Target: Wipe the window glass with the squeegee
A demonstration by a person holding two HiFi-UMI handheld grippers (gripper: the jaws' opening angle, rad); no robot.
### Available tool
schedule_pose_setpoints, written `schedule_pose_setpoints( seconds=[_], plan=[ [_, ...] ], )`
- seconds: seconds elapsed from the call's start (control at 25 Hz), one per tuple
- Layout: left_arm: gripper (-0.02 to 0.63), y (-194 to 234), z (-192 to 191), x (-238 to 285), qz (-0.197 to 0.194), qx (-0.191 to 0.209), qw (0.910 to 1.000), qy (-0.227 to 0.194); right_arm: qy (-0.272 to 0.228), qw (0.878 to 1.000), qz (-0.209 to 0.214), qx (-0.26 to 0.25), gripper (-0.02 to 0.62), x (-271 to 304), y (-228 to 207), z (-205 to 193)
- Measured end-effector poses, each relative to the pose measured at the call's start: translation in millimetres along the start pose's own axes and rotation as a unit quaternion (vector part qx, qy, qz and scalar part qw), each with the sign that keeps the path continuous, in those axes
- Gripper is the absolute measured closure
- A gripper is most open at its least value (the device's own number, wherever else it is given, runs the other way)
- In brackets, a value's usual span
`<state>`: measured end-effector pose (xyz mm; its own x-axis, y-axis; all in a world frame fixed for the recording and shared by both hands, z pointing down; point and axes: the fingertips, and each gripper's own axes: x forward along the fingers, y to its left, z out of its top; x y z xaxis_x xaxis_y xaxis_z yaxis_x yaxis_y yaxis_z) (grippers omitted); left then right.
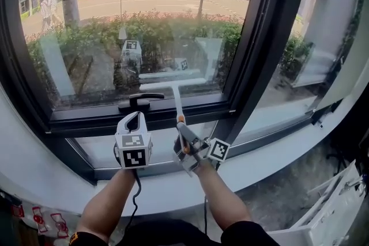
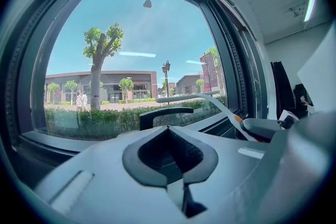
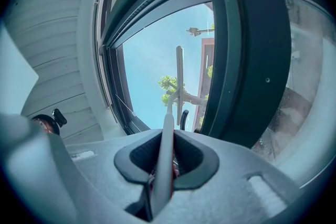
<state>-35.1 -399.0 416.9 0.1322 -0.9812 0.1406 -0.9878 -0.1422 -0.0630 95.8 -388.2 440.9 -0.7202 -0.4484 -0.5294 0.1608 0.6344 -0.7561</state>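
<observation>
The white T-shaped squeegee (image 1: 174, 83) has its blade low on the window glass (image 1: 144, 20), just above the bottom frame. Its thin handle with an orange band runs down into my right gripper (image 1: 182, 131), which is shut on it. In the right gripper view the handle (image 3: 167, 139) passes between the jaws and up to the blade (image 3: 180, 73). My left gripper (image 1: 134, 119) hovers left of it, below the black window handle (image 1: 142, 101), shut with nothing in it. In the left gripper view the squeegee (image 2: 210, 98) shows at the right.
A thick dark mullion (image 1: 262, 37) stands just right of the squeegee, with a second pane (image 1: 311, 43) beyond it. The dark lower frame (image 1: 104, 124) and white sill (image 1: 167, 184) lie under the grippers. White boxes (image 1: 340, 204) sit at the lower right.
</observation>
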Motion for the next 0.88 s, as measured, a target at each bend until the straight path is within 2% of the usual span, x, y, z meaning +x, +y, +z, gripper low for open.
schedule_pose_setpoints(
  seconds=[0.16, 0.32, 0.52, 0.68, 0.88],
  plan=[
    [0.588, -0.2, -2.7, 1.1, 0.002, 0.006, 1.0, 0.002, -0.001, 1.0, -0.008, -0.004, 0.551, -5.3, -3.5, 0.2],
    [0.588, -6.6, 12.0, -1.2, -0.006, -0.002, 0.9999, -0.011, -0.005, 1.0, 0.002, -0.006, 0.551, -4.4, 7.6, 8.6],
    [0.588, -11.6, 38.6, 0.0, -0.009, 0.012, 0.9993, -0.034, -0.009, 0.999, 0.031, -0.036, 0.551, 9.0, 38.4, 39.4],
    [0.588, -19.1, 81.2, 1.2, -0.011, 0.032, 0.9968, -0.072, -0.007, 0.996, 0.058, -0.069, 0.551, 29.1, 72.9, 76.0],
    [0.588, -28.8, 122.8, -0.4, -0.021, 0.039, 0.9931, -0.109, -0.004, 0.988, 0.115, -0.099, 0.551, 62.2, 125.7, 109.7]
  ],
)
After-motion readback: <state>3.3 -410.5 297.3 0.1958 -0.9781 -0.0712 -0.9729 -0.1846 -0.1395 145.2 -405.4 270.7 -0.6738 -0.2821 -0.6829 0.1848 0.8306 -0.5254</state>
